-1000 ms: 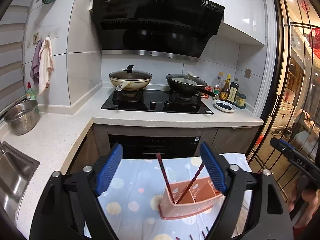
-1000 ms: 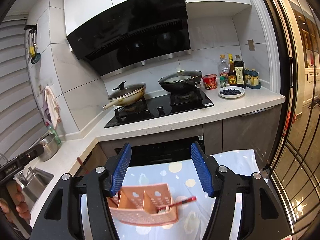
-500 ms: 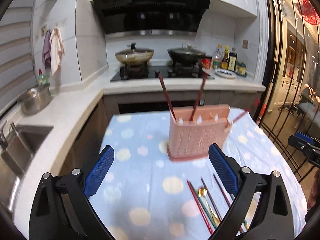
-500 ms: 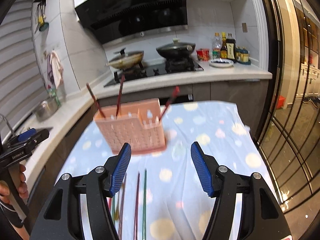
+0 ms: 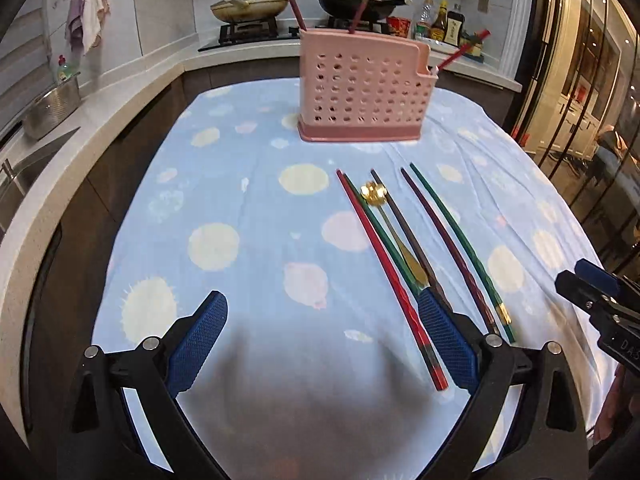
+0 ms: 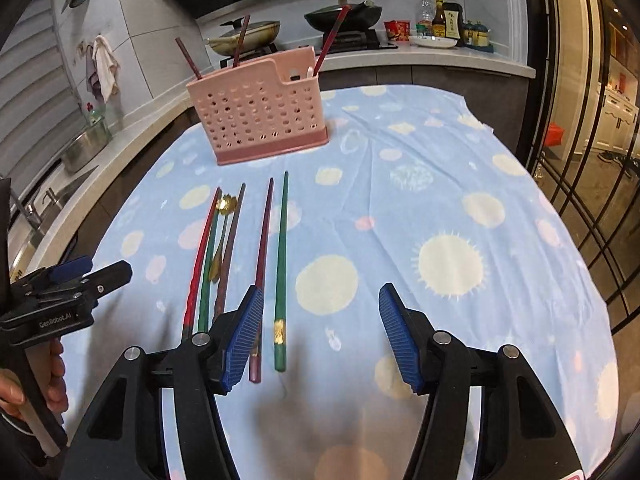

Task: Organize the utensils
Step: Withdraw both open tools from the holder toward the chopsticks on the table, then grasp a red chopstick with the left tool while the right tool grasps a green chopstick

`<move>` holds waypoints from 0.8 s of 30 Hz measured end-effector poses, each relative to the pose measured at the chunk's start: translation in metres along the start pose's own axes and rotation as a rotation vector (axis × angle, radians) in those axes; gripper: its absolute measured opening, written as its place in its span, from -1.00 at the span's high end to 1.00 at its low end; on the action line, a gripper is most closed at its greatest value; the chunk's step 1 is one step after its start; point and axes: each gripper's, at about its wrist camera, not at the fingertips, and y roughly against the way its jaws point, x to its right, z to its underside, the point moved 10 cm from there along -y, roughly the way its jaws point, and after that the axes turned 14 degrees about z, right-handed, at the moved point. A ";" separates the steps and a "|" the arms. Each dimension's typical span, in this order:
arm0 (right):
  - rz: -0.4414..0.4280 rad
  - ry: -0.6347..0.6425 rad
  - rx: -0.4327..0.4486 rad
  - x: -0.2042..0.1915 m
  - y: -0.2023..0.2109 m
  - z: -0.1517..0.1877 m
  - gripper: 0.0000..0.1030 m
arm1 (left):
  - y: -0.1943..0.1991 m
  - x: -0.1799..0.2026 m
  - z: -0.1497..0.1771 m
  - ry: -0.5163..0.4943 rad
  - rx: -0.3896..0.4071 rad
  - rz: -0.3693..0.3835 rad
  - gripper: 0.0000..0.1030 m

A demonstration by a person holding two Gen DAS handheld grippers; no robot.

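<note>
**Both tools low over the loose utensils, nothing picked yet**

Pink perforated holder (image 5: 362,92) upright at the far end of the surface, on the blue spotted cloth (image 5: 240,208). Three chopsticks already standing in it, leaning out of the top: two at the left, one from the lower compartment at the right end. Looks like the drop-off point, kept far enough back to leave working room in front.

Closer in, a neat row laid lengthwise, tips toward the holder: red chopstick (image 5: 384,264), green one just beside it, gold spoon (image 5: 384,216) tucked between that green one and a dark brown stick, then a purple chopstick (image 6: 262,256) and another green chopstick (image 6: 282,256) a little apart to the right. Handle ends all pointing near, so easy to nip from this side.

Left tool (image 5: 320,336) spread as wide as it goes, nothing between the pads, angled down at bare cloth with its right pad over the near ends of the left group. Right tool (image 6: 320,332) narrowing at this moment, pads on nothing; the second green chopstick's near end lying in the gap, the purple one partly hidden under the left pad. Probably lining up on that pair first, being the outermost and least tangled. Spoon likely the fiddliest, wedged among sticks.
</note>
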 end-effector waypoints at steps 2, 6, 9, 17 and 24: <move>0.005 0.025 -0.014 -0.007 -0.007 0.011 0.07 | -0.006 0.006 0.014 -0.008 -0.019 0.004 -0.78; 0.002 0.055 -0.039 -0.016 -0.018 0.026 0.27 | -0.013 0.017 0.033 -0.023 -0.048 0.010 -0.78; -0.015 0.065 -0.056 -0.023 -0.022 0.033 0.38 | -0.016 0.022 0.039 -0.026 -0.060 0.019 -0.78; -0.037 0.093 -0.071 -0.035 -0.031 0.036 0.50 | -0.030 0.026 0.045 -0.037 -0.083 0.017 -0.69; -0.028 0.101 -0.076 -0.034 -0.037 0.041 0.68 | -0.040 0.029 0.047 -0.039 -0.100 0.042 -0.37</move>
